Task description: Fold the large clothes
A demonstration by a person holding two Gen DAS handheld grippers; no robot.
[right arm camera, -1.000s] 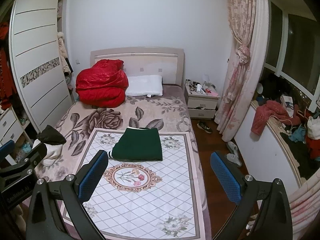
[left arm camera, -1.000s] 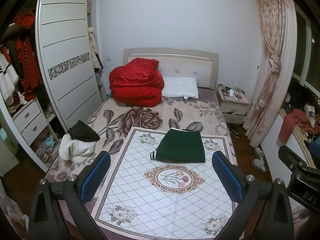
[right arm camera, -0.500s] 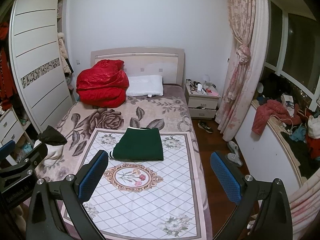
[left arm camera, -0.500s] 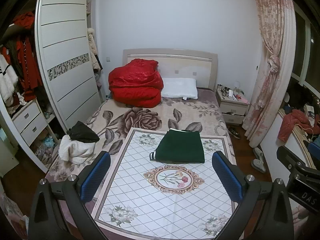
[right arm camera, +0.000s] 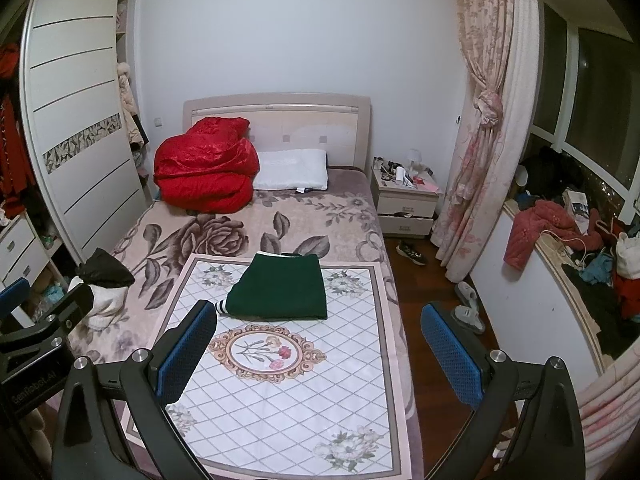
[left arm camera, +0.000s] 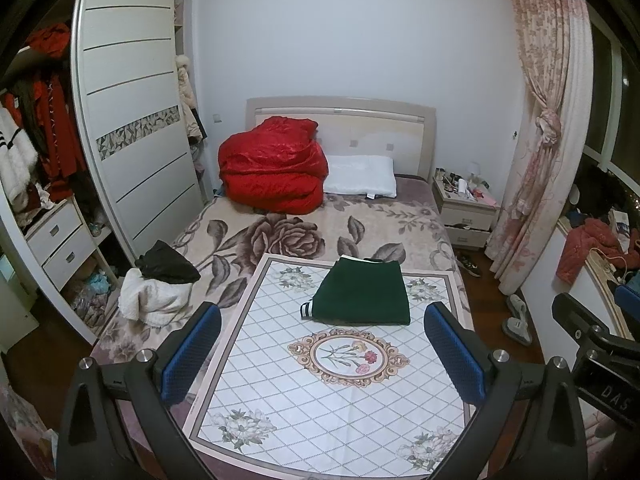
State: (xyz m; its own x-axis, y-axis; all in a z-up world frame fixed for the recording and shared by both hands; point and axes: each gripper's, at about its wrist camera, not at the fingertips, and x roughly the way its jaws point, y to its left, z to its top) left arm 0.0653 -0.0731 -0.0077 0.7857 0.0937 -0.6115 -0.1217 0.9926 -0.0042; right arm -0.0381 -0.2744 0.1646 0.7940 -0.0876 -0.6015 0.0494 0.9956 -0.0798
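White walls close in a bedroom where 1 bed (left arm camera: pixel 280 236) with a rose-print blanket fills the middle, and a white diamond-pattern mat (left arm camera: pixel 340 380) with a flower medallion lies over its near end. Both tongs hang above the near edge of that mat, empty and spread wide. The left tongs (left arm camera: pixel 322 354) show 2 blue-padded fingers (left arm camera: pixel 192 354) with the mat between them, and the right tongs (right arm camera: pixel 320 354) stand the same way, holding nothing. 1 folded dark green garment (left arm camera: pixel 362 294) with a striped cuff at its near left corner lies flat on the far half of the mat, ahead of both tongs and well apart from them; in the left view it sits between the fingertips and beyond, in the right view ahead and toward the left finger. Further ahead, against the headboard, are 1 bundled red quilt (left arm camera: pixel 272 170) and 1 white pillow (left arm camera: pixel 360 180) touching it. Left of the left tongs, 1 heap of white and black clothes (left arm camera: pixel 160 284) rests on the bed's edge, beside the wardrobe (left arm camera: pixel 136 136). Right of the right tongs stand 1 nightstand (right arm camera: pixel 406 202) and 1 tied floral curtain (right arm camera: pixel 486 120). Lettering reads "DAS" on the right tongs' body in the left view, and roughly "GenRobot.AI" on the left tongs' body in the right view.
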